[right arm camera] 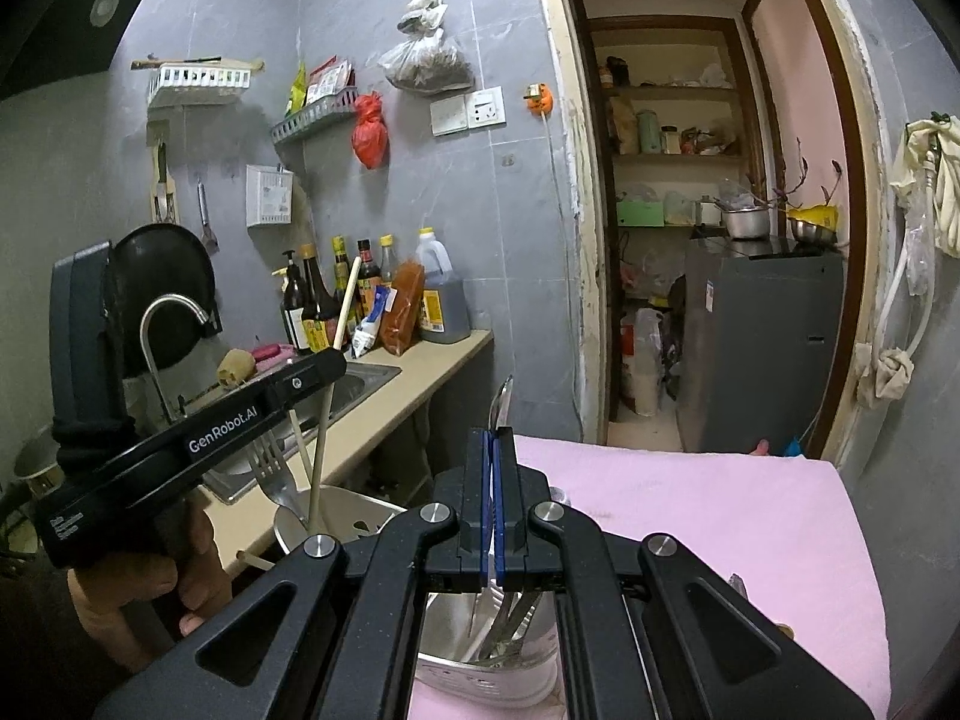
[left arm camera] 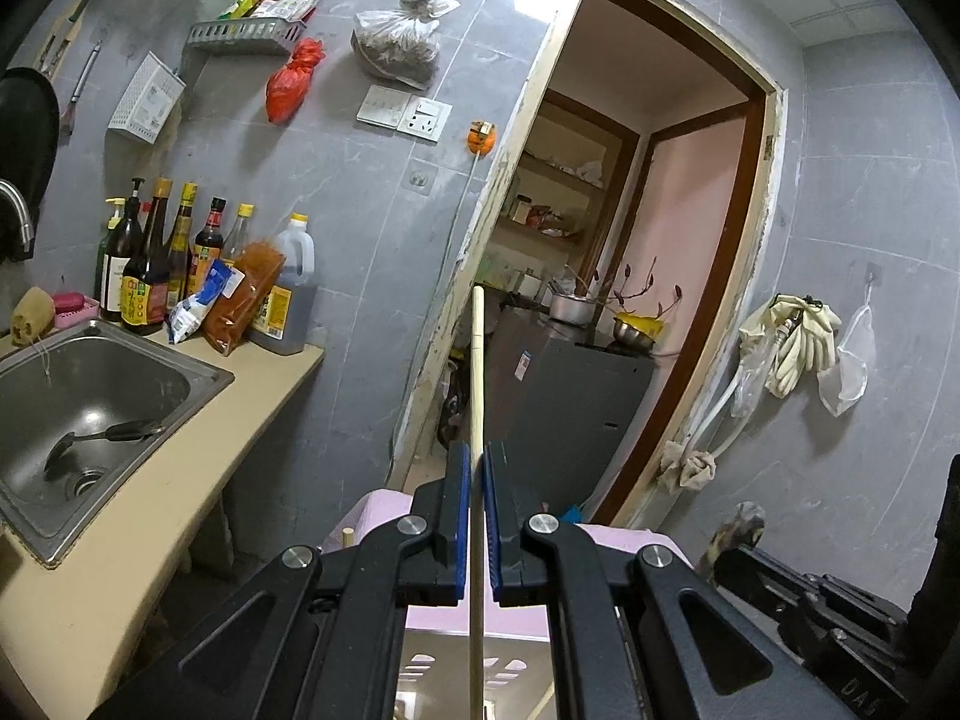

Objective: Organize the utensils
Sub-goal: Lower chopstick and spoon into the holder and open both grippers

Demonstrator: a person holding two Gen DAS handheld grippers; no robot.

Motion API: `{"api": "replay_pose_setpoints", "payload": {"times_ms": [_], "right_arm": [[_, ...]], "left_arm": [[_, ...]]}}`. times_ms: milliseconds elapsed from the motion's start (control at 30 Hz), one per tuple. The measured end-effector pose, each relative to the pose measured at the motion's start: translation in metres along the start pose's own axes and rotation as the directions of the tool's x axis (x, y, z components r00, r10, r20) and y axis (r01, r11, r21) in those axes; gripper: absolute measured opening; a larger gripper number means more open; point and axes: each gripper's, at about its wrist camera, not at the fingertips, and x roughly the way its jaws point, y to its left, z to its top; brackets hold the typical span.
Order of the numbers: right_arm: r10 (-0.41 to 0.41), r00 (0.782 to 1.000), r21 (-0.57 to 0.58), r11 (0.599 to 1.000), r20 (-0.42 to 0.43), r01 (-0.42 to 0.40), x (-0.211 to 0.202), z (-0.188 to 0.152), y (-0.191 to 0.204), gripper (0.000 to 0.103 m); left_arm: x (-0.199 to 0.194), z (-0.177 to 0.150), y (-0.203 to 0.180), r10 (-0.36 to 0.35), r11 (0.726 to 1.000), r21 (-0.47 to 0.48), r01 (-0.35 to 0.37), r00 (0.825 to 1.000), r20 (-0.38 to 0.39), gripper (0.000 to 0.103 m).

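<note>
The left gripper (left arm camera: pixel 477 480) is nearly closed, and its blue pads (left arm camera: pixel 461 498) pinch a thin wooden chopstick (left arm camera: pixel 477 372). The stick stands up straight between the pads and pokes high above them. Its low end goes down under the gripper, toward a shiny metal cup (left arm camera: pixel 456 678) that sits on a pink cloth (left arm camera: pixel 384 510). From the right camera the same gripper (right arm camera: pixel 336 354) shows from the side, with a bare hand (right arm camera: pixel 138 576) around its handle.

The right gripper (right arm camera: pixel 493 468) is closed tight on a silver utensil (right arm camera: pixel 501 405). Its thin handle sticks up past the blue pads (right arm camera: pixel 477 498); which kind of utensil it is cannot be told. Right below this gripper sits a metal cup (right arm camera: pixel 480 678) with more silver utensils (right arm camera: pixel 504 624) inside. It rests on the pink cloth (right arm camera: pixel 690 528).

Just beside it, to the left, is a white holder (right arm camera: pixel 354 510). A fork (right arm camera: pixel 270 468) and more chopsticks (right arm camera: pixel 318 462) stand in it.

Farther off is a tan counter (left arm camera: pixel 252 396) with a steel sink (left arm camera: pixel 102 396). A ladle (left arm camera: pixel 102 438) lies in the sink. Sauce bottles (left arm camera: pixel 156 264) stand in a row by the gray wall (left arm camera: pixel 360 192). A doorway (left arm camera: pixel 630 240) opens to a room with shelves
</note>
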Motion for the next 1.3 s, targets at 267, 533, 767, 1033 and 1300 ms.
{"api": "replay_pose_setpoints", "payload": {"times_ms": [267, 533, 767, 1033, 1300], "right_arm": [[-0.001, 1.000, -0.026, 1.000, -0.017, 0.000, 0.004, -0.003, 0.010, 0.001], [-0.016, 1.000, -0.033, 0.999, -0.021, 0.016, 0.005, -0.006, 0.012, 0.001], [-0.015, 0.999, -0.037, 0.999, -0.033, 0.014, 0.010, -0.008, 0.013, 0.001], [-0.010, 0.999, -0.045, 0.999, -0.044, 0.008, 0.012, -0.012, 0.014, 0.001], [-0.008, 0.998, -0.045, 0.999, -0.064, 0.005, 0.013, -0.017, 0.013, 0.001]], "left_arm": [[-0.001, -0.001, 0.000, 0.000, 1.000, 0.009, 0.000, 1.000, 0.001, 0.005], [-0.001, -0.002, 0.001, -0.006, 1.000, 0.006, 0.006, 1.000, 0.012, 0.005], [-0.001, -0.005, 0.008, -0.016, 1.000, -0.015, 0.017, 1.000, 0.017, 0.005], [-0.005, -0.006, 0.008, -0.028, 0.999, -0.015, 0.029, 0.999, 0.019, 0.005], [-0.001, -0.011, 0.006, -0.035, 0.999, -0.012, 0.035, 0.999, -0.005, 0.005]]}}
